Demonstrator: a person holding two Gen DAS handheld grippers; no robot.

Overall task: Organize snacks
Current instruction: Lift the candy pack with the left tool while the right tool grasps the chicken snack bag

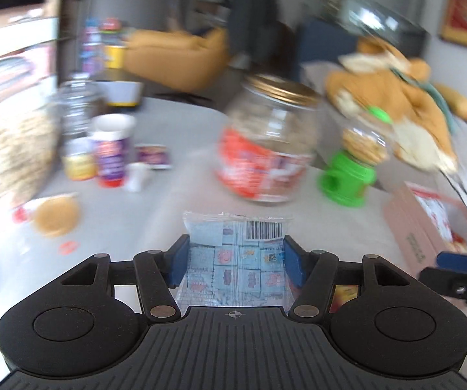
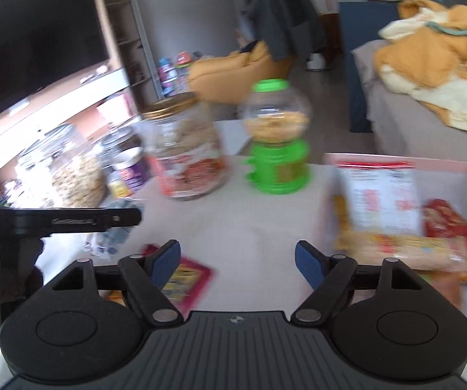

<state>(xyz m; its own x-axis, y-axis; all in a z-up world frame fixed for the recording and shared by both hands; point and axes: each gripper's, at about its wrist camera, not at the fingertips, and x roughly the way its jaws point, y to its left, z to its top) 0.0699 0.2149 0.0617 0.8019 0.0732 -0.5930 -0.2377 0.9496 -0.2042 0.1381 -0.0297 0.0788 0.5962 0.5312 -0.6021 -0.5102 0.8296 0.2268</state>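
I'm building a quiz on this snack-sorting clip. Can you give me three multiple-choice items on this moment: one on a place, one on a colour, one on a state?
1. Where do the already sorted snack packs lie?
A. in the pink box
B. inside the gold-lidded jar
C. on the bed

2. What colour is the base of the candy dispenser?
A. red
B. green
C. blue

3. What is the left gripper doing?
A. hanging open and empty
B. gripping a jar lid
C. holding a pale blue snack packet

Answers:
1 A: several packs lie inside the pink box at the right of the table.
2 B: the candy dispenser has a bright green base and cap.
3 C: the left gripper has its blue pads on either side of the pale blue snack packet, while the right gripper is open with nothing between its pads.
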